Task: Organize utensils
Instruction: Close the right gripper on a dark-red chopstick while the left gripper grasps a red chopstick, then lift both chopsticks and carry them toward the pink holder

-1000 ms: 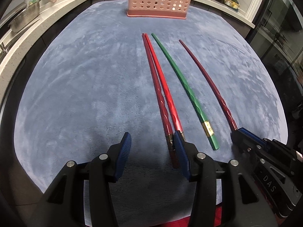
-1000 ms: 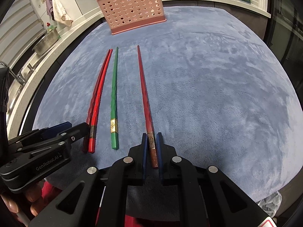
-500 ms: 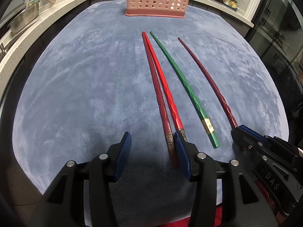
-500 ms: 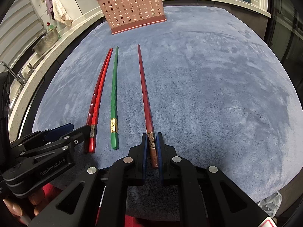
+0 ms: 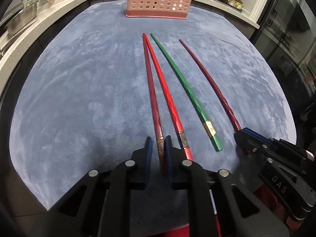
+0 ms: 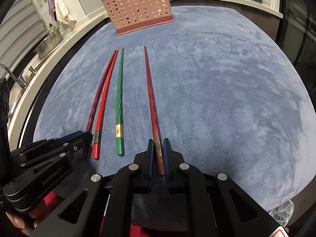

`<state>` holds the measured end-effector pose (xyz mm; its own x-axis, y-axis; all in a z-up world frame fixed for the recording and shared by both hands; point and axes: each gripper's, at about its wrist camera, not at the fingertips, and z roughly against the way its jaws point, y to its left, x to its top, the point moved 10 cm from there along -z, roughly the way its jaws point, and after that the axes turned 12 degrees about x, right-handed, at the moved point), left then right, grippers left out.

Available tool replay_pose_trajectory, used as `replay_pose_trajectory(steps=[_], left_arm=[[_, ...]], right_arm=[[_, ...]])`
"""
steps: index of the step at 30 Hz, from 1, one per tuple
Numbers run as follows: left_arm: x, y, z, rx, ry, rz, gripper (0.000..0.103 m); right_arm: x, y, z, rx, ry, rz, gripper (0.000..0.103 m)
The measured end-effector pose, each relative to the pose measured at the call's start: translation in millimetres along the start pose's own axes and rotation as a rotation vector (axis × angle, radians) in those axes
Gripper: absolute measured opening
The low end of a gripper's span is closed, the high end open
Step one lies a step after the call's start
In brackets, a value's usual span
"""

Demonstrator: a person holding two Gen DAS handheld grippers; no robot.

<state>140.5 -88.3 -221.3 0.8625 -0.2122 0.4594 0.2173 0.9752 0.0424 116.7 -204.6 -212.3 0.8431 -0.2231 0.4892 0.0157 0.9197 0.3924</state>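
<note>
Left wrist view: left tongs (image 5: 158, 144) were closing squarely on the dark red chopstick (image 5: 153, 102); right tongs (image 6: 158, 145) held another.

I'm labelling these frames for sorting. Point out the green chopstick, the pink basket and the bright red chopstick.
green chopstick (image 5: 189, 90): left wrist view, mid-shaft.
pink basket (image 6: 138, 9): right wrist view, perforated front wall.
bright red chopstick (image 5: 167, 98): left wrist view, mid-shaft.
</note>
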Motion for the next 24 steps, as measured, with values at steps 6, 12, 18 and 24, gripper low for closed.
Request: replay_pose_trajectory(steps=[6, 12, 18, 24], left_arm=[[-0.8, 5.3, 5.2, -0.020, 0.016, 0.023, 0.008], [9.5, 15.9, 23.9, 0.002, -0.027, 0.027, 0.007], [27.4, 24.0, 45.6, -0.002, -0.067, 0.042, 0.007], [58.2, 34.4, 73.5, 0.000, -0.141, 0.063, 0.007]], right_arm=[[-0.4, 4.2, 4.4, 0.005, -0.015, 0.007, 0.009], [9.9, 11.6, 20.8, 0.029, -0.050, 0.014, 0.008], [34.0, 20.4, 46.9, 0.061, -0.114, 0.013, 0.008], [66.3, 26.7, 74.5, 0.067, -0.187, 0.028, 0.008]])
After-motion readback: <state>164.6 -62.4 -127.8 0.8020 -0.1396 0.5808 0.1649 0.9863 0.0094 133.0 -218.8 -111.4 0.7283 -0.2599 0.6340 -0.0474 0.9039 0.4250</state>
